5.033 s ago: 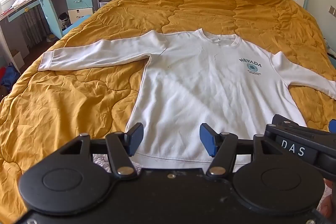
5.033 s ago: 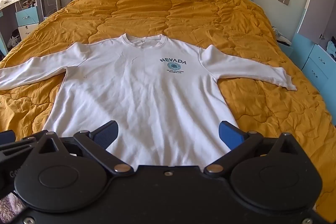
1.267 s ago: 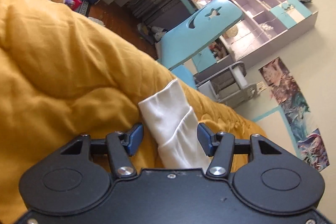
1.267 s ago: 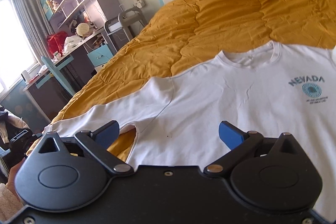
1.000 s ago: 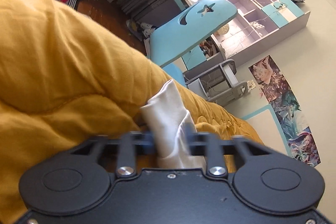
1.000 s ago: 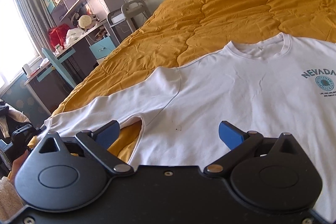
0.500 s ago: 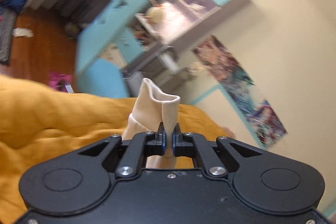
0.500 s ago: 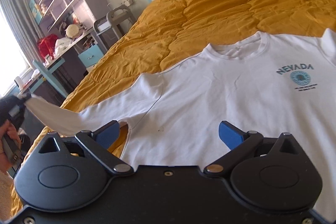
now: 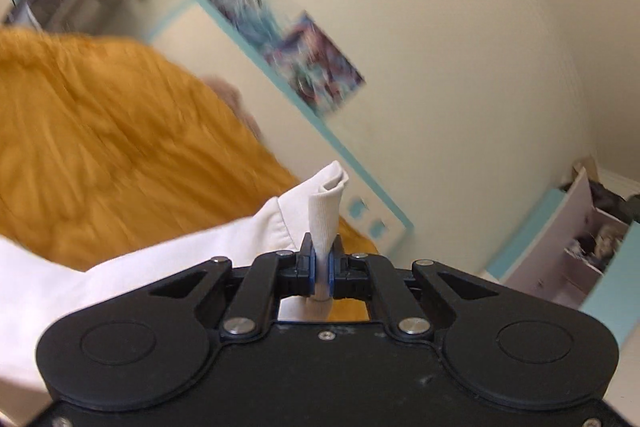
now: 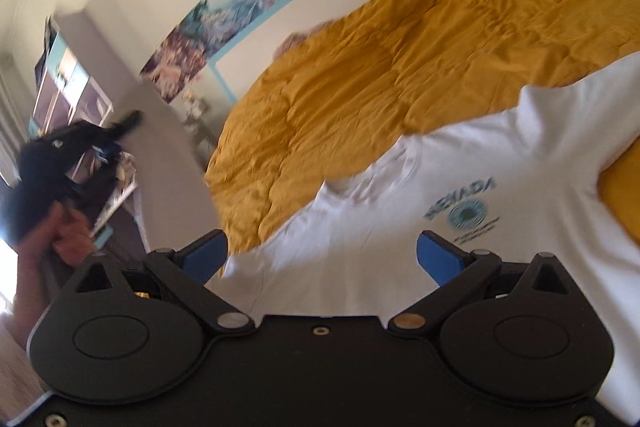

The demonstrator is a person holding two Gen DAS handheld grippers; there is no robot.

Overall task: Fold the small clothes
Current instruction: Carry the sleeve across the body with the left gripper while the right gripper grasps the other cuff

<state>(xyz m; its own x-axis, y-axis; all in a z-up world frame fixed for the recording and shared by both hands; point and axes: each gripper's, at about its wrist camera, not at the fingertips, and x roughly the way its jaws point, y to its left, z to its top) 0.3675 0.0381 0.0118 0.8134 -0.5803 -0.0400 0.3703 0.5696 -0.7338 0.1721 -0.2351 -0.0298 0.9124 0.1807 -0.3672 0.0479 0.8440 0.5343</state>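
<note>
- Here, in the left wrist view, the left gripper (image 9: 320,267) has its blue pads pressed together on the ribbed cuff (image 9: 325,215) of the white sweatshirt (image 9: 140,267); the cuff stands up out of the jaws and curls over at its tip.
- The sleeve trails from the pinch down and to the left, lifted off the yellow quilt (image 9: 100,147), and runs out of the picture at the left edge, so the body of the garment is cut off here.
- Everything past the pads is smeared: the posters (image 9: 280,39) on the cream wall and the blue-trimmed headboard (image 9: 360,195) are only streaks, and the shelving at the right edge is hard to make out.
- In the right wrist view, the right gripper (image 10: 322,255) has its fingers spread wide with nothing between the pads; it hangs over the chest of the sweatshirt, which lies spread on the quilt just beyond the fingertips.
- The printed NEVADA logo (image 10: 464,207) sits ahead and right of the gap, near the right-hand pad; the collar (image 10: 372,171) lies further out.
- The garment's lower part is hidden under the gripper body, and its far sleeve is cut off at the right edge.
- At the left edge a hand (image 10: 60,235) holds up a dark blurred shape, probably the other gripper; its jaws cannot be read from here.
</note>
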